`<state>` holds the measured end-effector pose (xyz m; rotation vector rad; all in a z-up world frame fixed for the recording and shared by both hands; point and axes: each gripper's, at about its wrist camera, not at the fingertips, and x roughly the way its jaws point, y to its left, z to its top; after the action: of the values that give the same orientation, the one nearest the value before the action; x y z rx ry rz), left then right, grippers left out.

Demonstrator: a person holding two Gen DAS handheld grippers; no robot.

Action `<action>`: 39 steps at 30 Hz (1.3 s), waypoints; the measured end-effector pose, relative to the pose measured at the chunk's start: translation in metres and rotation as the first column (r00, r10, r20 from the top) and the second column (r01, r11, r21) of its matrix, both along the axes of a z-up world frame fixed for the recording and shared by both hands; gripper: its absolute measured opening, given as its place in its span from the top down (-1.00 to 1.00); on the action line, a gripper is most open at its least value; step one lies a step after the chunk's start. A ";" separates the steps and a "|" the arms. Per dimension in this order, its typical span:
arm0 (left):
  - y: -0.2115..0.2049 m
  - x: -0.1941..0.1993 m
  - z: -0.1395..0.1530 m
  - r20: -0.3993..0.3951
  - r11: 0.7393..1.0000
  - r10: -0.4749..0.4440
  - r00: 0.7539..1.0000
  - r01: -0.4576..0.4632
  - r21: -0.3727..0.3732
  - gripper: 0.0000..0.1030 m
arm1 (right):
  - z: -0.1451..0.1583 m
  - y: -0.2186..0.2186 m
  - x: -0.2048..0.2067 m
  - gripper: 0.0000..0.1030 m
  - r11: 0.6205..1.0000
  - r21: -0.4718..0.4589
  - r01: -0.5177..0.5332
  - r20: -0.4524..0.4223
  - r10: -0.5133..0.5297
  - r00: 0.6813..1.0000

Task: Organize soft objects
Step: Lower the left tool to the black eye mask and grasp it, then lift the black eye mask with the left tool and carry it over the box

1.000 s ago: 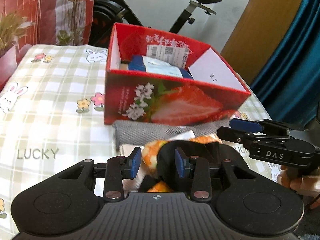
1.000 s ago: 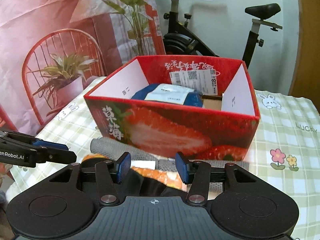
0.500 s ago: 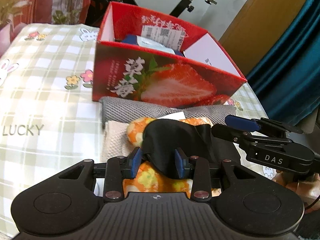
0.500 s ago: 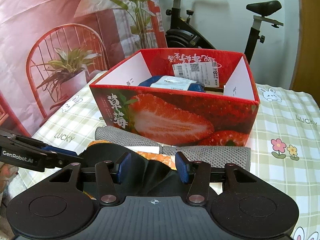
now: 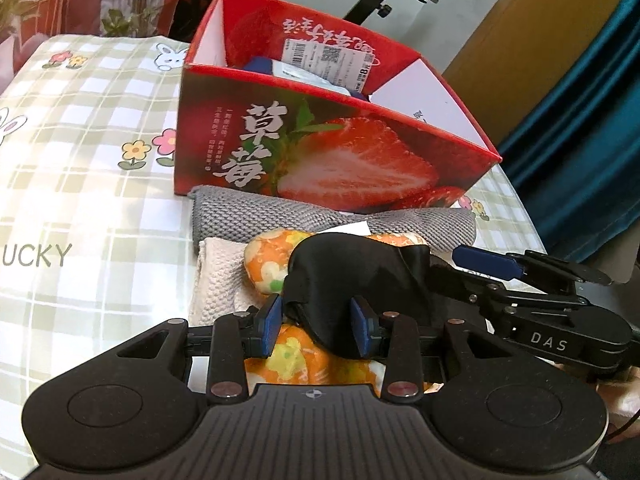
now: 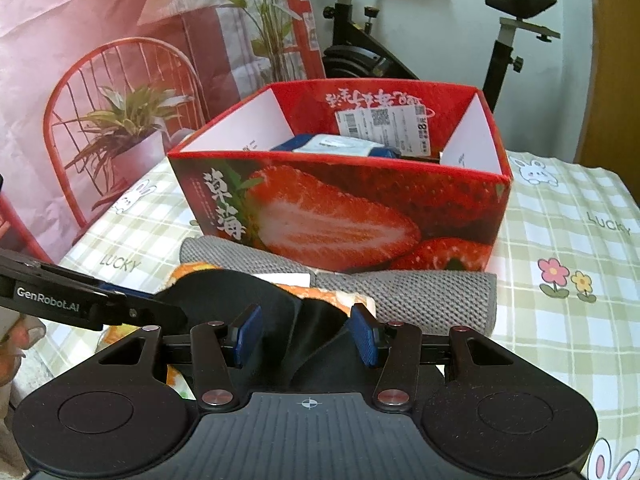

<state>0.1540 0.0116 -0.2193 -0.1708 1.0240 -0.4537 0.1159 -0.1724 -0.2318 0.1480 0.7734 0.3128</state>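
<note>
Black eye mask (image 5: pixel 352 276) held up by both tools

Left tool (image 5: pixel 316 326) and right tool (image 6: pixel 306 336) each pinch one end; spread flat, it fits the strawberry box (image 5: pixel 320 148).

**Two wrist views, one box seen from either side**

Each camera sits just behind its own gripper and looks forward and down along the fingers, close over the near edge of the table (image 5: pixel 80 184). The left wrist view faces the strawberry box (image 5: pixel 320 152) from its left corner; the right wrist view faces the box (image 6: pixel 340 216) more squarely. Both share the box, the grey towel (image 5: pixel 280 216) before it and the checked cloth.
</note>
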 end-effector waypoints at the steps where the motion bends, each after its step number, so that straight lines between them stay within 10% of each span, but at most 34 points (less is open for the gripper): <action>1: -0.002 0.000 0.000 0.004 1.000 -0.006 1.000 0.006 0.003 0.24 | -0.002 -0.001 -0.001 0.11 1.000 -0.002 0.003 -0.005 -0.003 1.000; 12: 0.010 -0.009 0.025 0.187 0.993 0.082 0.979 -0.096 0.067 0.69 | -0.012 -0.015 -0.007 0.09 0.998 -0.007 0.061 -0.041 -0.061 0.997; 28: 0.038 -0.001 -0.001 0.073 0.983 0.179 0.981 -0.182 0.037 0.66 | -0.025 -0.020 0.003 -0.25 0.991 0.053 0.119 -0.095 -0.113 0.989; 39: 0.042 -0.001 -0.009 0.040 0.983 0.185 0.982 -0.185 0.010 0.64 | -0.026 -0.028 0.020 -0.05 0.970 0.204 0.129 -0.118 -0.106 0.987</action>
<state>0.1534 0.0540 -0.2284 -0.2421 0.9629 -0.2801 0.1360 -0.2006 -0.2573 0.4127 0.8318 0.2754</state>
